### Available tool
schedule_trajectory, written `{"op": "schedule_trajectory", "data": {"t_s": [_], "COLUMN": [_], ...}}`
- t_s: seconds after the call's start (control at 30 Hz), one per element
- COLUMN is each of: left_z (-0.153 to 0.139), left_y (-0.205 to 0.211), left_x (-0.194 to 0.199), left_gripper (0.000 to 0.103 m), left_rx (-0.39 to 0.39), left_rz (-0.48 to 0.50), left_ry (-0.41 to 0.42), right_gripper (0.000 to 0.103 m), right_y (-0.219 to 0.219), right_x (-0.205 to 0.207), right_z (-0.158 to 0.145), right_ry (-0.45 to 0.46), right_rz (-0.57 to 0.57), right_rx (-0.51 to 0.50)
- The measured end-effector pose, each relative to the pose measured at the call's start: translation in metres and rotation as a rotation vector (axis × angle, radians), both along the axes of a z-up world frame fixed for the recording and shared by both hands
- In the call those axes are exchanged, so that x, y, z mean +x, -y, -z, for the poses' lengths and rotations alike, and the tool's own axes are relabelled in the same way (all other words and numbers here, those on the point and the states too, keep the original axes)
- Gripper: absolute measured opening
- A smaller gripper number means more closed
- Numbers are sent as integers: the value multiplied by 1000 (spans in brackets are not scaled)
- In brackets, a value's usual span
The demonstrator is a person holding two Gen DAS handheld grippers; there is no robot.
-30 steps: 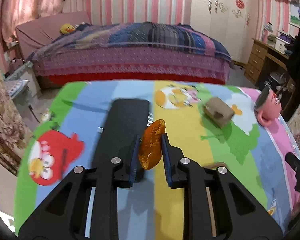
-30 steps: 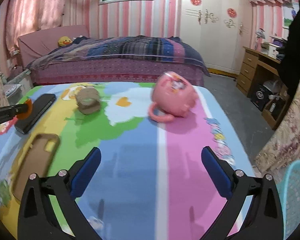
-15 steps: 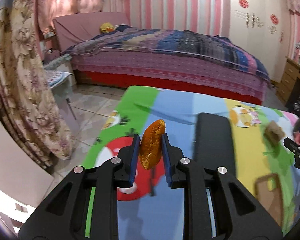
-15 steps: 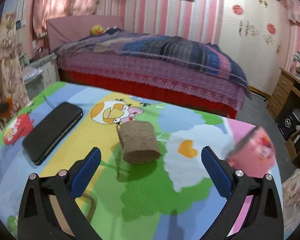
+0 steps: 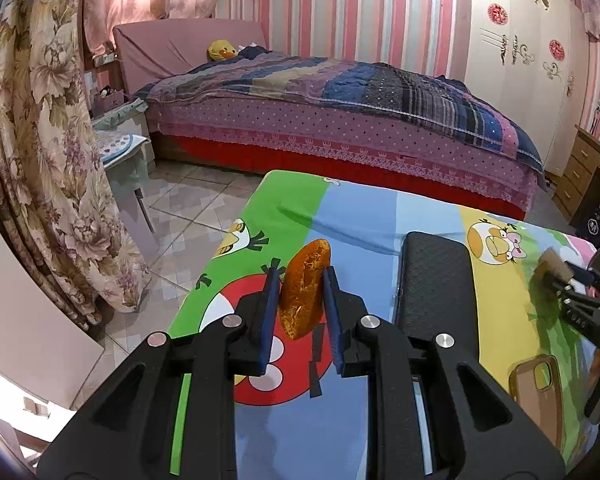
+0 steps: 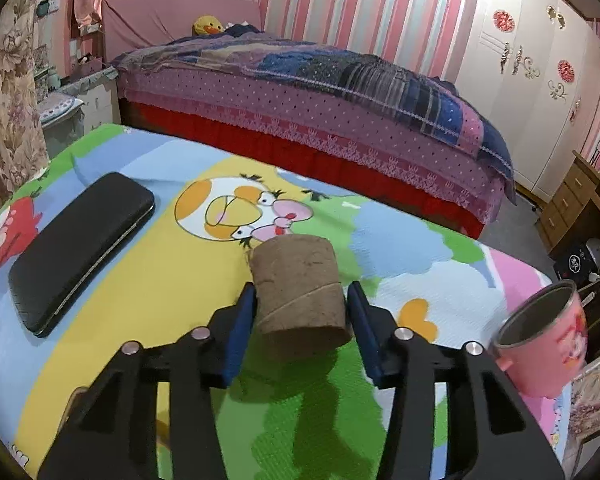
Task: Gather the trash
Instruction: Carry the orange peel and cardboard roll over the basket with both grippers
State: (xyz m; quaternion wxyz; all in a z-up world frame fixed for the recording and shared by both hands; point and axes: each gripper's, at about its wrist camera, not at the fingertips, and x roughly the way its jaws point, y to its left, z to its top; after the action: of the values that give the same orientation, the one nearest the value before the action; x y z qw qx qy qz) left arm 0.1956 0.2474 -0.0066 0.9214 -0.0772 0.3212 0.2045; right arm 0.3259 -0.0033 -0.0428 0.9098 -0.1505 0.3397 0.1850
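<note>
- My left gripper (image 5: pixel 299 303) pinches an orange, crinkled peel-like scrap (image 5: pixel 304 289), held above the near left corner of the cartoon-print table cover (image 5: pixel 356 208).
- My right gripper (image 6: pixel 300 312) has just been closing around the brown cardboard tube (image 6: pixel 300 286) lying mid-table; the blue pads (image 6: pixel 242 326) flank it, and I cannot tell whether they press yet.
- I judge this the tube pickup. Next: finish the squeeze gently, lift clear of the black case (image 6: pixel 80 248) on the left and the pink mug (image 6: pixel 548 344) at right, then find the bin.
</note>
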Motion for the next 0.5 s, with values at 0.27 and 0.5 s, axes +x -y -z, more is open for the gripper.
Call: {"op": "schedule_trajectory", "data": {"t_s": [0.27,0.5], "left_z": [-14,-34], "left_y": [26,74], "left_x": [0,-2], "left_gripper": [21,21], "left_rx": [15,50], "left_rz": [52,155], "left_ry": [29,65], "right_gripper": [44,44], "right_y": [52,112], "right_x": [-39,-81], "right_z": [-38,-63], "right_ry": [81,128], "right_rz": [65,150], "right_rx": [91,119]}}
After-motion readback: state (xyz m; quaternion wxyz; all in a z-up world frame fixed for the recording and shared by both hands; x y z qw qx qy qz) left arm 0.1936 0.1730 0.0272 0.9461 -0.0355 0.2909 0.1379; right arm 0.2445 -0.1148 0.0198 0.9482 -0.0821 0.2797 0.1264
